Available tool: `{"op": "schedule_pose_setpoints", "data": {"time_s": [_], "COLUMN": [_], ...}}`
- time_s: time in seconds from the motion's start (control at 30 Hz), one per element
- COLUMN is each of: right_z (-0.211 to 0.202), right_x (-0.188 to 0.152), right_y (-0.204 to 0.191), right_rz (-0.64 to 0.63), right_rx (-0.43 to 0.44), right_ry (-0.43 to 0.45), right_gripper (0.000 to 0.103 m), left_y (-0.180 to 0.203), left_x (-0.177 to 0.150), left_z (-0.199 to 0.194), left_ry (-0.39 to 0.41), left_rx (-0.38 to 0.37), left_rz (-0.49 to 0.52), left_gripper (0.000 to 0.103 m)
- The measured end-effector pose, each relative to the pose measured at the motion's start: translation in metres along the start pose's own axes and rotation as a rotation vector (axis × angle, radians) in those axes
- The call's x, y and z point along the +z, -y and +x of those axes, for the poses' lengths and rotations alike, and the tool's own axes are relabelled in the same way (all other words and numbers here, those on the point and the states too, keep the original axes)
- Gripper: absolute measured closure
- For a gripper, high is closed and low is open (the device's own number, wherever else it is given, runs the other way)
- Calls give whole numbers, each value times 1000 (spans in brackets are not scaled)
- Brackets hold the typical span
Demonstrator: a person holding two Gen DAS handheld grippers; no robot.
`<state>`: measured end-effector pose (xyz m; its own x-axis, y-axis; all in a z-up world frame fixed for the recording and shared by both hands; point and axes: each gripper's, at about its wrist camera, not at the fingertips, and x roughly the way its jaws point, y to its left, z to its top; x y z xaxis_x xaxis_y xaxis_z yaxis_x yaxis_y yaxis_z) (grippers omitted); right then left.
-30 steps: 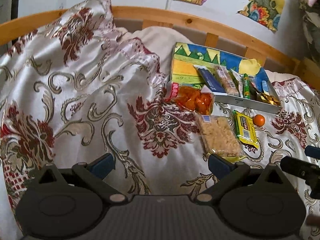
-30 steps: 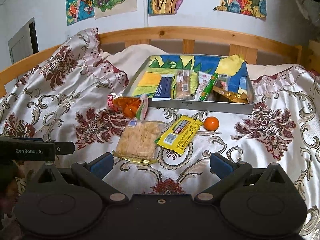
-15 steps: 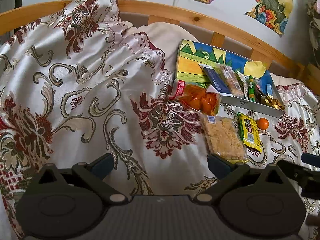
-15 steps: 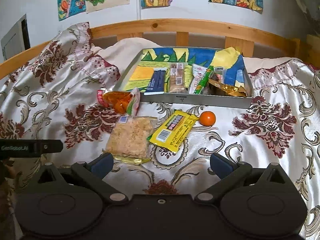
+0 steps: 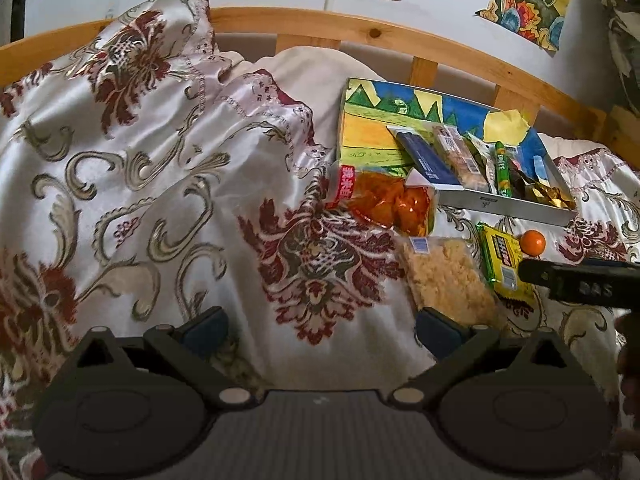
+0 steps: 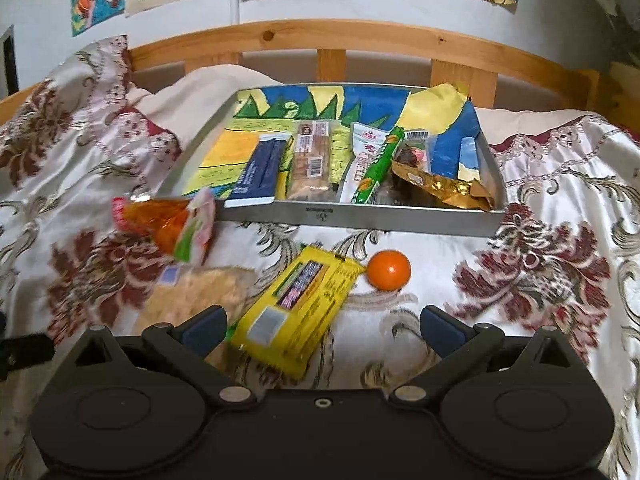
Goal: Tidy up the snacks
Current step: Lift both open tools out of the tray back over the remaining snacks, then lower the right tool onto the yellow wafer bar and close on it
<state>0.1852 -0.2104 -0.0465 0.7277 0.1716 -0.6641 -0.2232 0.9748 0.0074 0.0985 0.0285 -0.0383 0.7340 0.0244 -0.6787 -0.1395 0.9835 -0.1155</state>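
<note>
A metal tray [image 6: 360, 218] lined with a colourful drawing holds several snacks, among them a dark blue bar [image 6: 260, 172] and a green stick [image 6: 376, 166]. On the bedspread in front lie a yellow packet [image 6: 296, 312], a small orange ball [image 6: 389, 270], a clear bag of pale crackers [image 5: 444, 276] and an orange bag [image 5: 384, 200]. My right gripper [image 6: 322, 326] is open, low over the yellow packet's near end. Open too, my left gripper [image 5: 320, 326] hovers over bare bedspread, left of the crackers. The tray [image 5: 504, 204] also shows in the left wrist view.
A satin bedspread [image 5: 160, 184] with red flowers covers the bed, bunched up high at the left. A wooden headboard rail [image 6: 360, 38] and a wall with drawings stand behind the tray. The other gripper's black body [image 5: 580, 280] juts in from the right of the left wrist view.
My right gripper has moved forward and down toward the yellow packet, which now lies between its fingers. The left gripper has shifted slightly; the snacks have not moved.
</note>
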Motion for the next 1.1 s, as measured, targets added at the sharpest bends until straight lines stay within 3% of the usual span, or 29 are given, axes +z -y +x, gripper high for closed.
{"op": "schedule_pose_setpoints", "data": {"time_s": [0.5,0.63,0.87,1.1], "right_z": [63,67,62,49], "right_x": [13,11,4,0], "right_y": [-3,3,2,16], "right_rz": [92,120,-4,-33], "right_rx": [-32,-3,-19,24], "right_ry": [-60,-66,-67,-58], "right_gripper": [1,1,20,46], "left_y": [16,23,36,47], "left_x": [13,17,21,23], "left_z": [31,37,44,50], "left_ry": [-13,-31,-52,-72], "left_rx": [20,2,-3,19], "left_rz": [56,61,66,80], "left_gripper": [0,0,0,0]}}
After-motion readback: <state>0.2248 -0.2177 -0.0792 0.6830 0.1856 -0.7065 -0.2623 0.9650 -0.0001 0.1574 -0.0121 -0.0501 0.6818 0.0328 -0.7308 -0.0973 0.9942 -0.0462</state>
